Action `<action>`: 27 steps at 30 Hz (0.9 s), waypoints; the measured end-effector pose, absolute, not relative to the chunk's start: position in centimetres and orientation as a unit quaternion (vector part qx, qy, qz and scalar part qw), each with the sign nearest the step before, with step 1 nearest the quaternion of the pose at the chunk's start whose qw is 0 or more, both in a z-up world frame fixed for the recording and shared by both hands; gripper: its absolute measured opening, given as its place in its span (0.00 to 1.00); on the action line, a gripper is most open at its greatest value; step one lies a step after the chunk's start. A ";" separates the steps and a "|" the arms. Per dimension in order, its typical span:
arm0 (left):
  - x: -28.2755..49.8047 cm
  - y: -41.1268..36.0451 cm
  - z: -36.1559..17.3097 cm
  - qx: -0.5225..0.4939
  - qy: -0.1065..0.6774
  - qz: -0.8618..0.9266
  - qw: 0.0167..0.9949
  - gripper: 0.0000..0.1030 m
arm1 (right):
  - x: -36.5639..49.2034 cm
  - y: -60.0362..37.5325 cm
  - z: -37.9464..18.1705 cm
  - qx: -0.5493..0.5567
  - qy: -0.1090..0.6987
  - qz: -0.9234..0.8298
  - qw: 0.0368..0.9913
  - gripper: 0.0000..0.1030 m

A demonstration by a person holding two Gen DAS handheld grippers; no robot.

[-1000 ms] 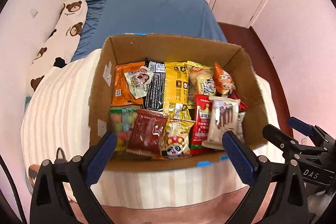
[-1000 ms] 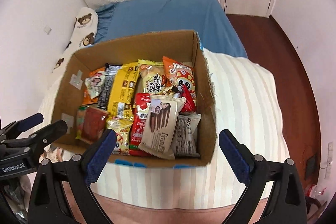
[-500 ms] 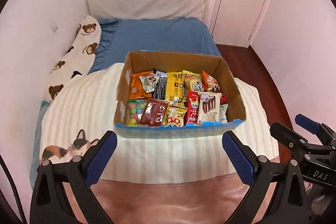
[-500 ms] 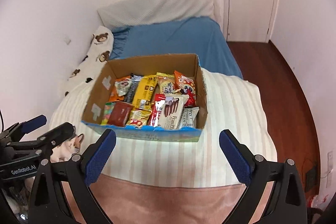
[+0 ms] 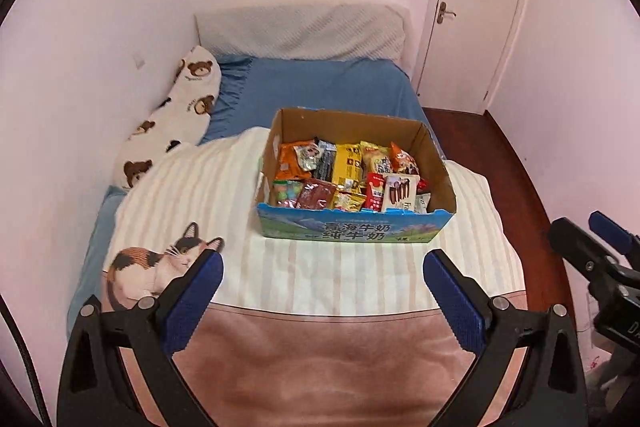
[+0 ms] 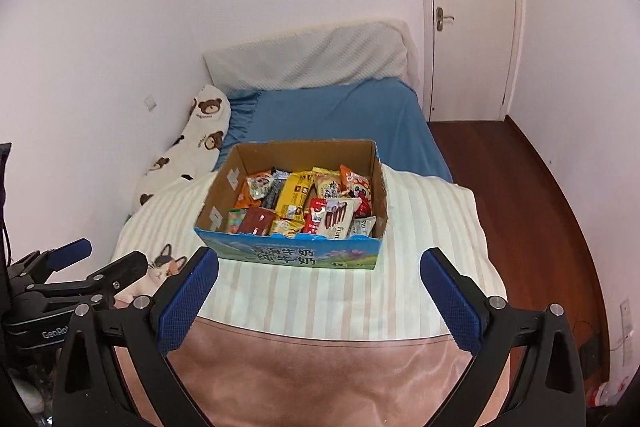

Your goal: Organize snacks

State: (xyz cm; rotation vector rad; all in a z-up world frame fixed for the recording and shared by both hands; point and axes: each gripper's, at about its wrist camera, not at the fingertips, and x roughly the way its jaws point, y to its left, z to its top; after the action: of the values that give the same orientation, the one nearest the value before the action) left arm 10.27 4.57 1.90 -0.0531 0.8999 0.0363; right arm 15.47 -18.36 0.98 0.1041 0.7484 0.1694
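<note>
A cardboard box [image 5: 352, 231] [image 6: 288, 254] with a blue printed front stands on a striped blanket on the bed. Several snack packets fill it, among them a yellow packet [image 5: 347, 165] [image 6: 295, 194], a dark red packet [image 5: 316, 194] and a white Fran packet [image 5: 400, 191] [image 6: 337, 217]. My left gripper [image 5: 322, 277] is open and empty, well short of the box. My right gripper [image 6: 318, 269] is open and empty too, just in front of the box. Each gripper also shows at the edge of the other's view.
The striped blanket [image 5: 208, 195] with a cat print [image 5: 152, 267] covers the near half of the bed. A bear-print pillow [image 5: 180, 107] lies along the left wall. Blue sheet [image 5: 320, 87] and a headboard cushion lie beyond. Wooden floor [image 6: 520, 187] and a door [image 6: 472, 7] are to the right.
Both grippers have pulled back and up from just above the box, so the box now looks small and far. The snacks have not moved. Both grippers stay open.
</note>
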 end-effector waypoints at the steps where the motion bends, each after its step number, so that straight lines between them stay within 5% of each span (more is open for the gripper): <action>1: 9.8 4.6 2.3 -0.025 0.431 0.019 0.902 1.00 | 15.0 -18.3 1.3 0.050 0.362 0.083 0.927 1.00; 27: 9.6 4.2 2.9 -0.005 0.402 0.034 0.915 1.00 | 13.7 -18.8 2.3 0.048 0.337 0.066 0.938 1.00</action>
State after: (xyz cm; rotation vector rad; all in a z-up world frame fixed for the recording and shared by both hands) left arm 9.62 4.16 2.91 -0.0107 0.8267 0.0705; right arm 13.72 -18.83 2.26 0.0985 0.6893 0.1345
